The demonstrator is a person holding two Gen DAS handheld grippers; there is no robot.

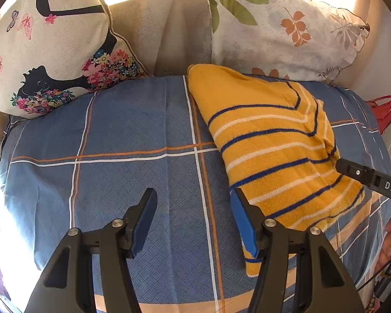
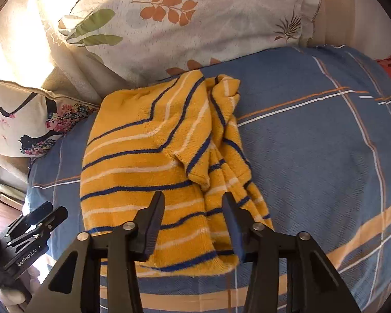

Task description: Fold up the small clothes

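A yellow knit garment (image 1: 271,140) with blue and white stripes lies partly folded on a blue checked bed sheet (image 1: 133,135). My left gripper (image 1: 193,203) is open and empty, just left of the garment's near edge; its right finger touches the hem. In the right wrist view the garment (image 2: 148,156) lies with a bunched fold along its right side. My right gripper (image 2: 194,206) is open, hovering over the garment's near part, holding nothing. The left gripper also shows at the lower left of that view (image 2: 36,221).
A cream cushion with a flower print (image 1: 47,44) leans at the back left. A white pillow with leaf print (image 1: 281,26) leans at the back right. A red object (image 1: 385,109) sits past the bed's right edge. Bright curtains hang behind.
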